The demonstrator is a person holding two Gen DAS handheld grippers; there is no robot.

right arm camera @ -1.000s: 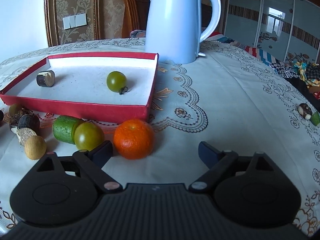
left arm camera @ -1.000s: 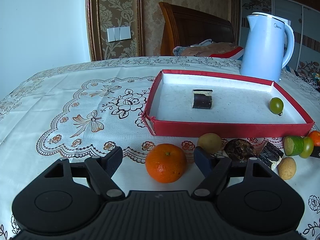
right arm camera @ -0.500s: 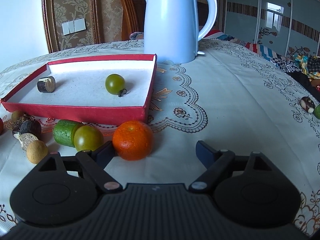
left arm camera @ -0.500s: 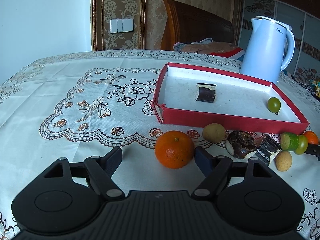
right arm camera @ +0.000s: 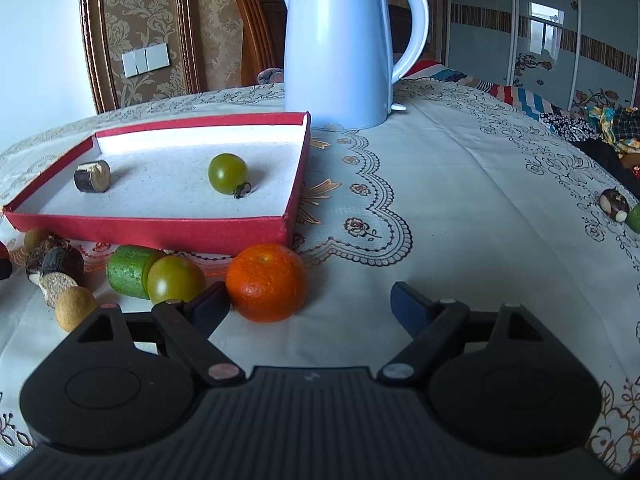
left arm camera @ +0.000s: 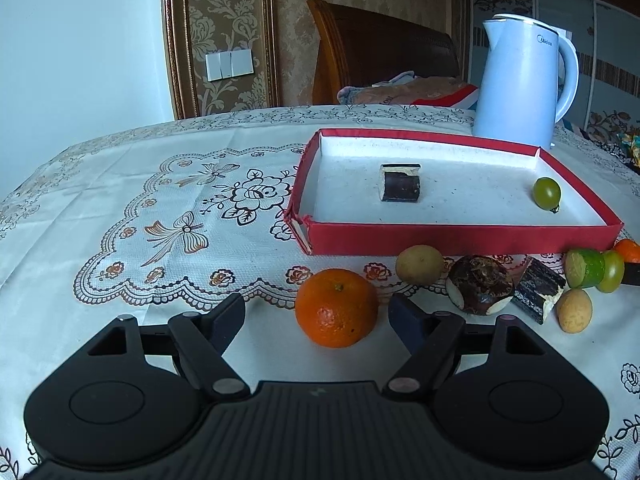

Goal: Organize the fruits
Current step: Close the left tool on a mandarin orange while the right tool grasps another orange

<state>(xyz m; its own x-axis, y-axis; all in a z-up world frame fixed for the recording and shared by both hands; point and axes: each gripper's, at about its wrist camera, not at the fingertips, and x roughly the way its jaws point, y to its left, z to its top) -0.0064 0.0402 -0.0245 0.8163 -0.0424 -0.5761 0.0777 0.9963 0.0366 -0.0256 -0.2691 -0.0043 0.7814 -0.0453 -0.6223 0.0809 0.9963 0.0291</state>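
Left gripper (left arm camera: 316, 312), jaws wide and empty, brackets an orange (left arm camera: 337, 307) nearer its right finger; right gripper (right arm camera: 310, 304), likewise wide, empty, faces another orange (right arm camera: 266, 282) beside its left finger.

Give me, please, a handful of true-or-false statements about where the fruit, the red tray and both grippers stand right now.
1. A green tomato lies inside the red tray. True.
2. The left gripper is shut on an orange. False: its fingers stand open on either side of the orange, with gaps visible.
3. The kettle stands inside the tray. False: it stands on the tablecloth behind it.
4. The right gripper is open and holds nothing. True.
5. A cucumber piece lies outside the tray, in front of its near wall. True.
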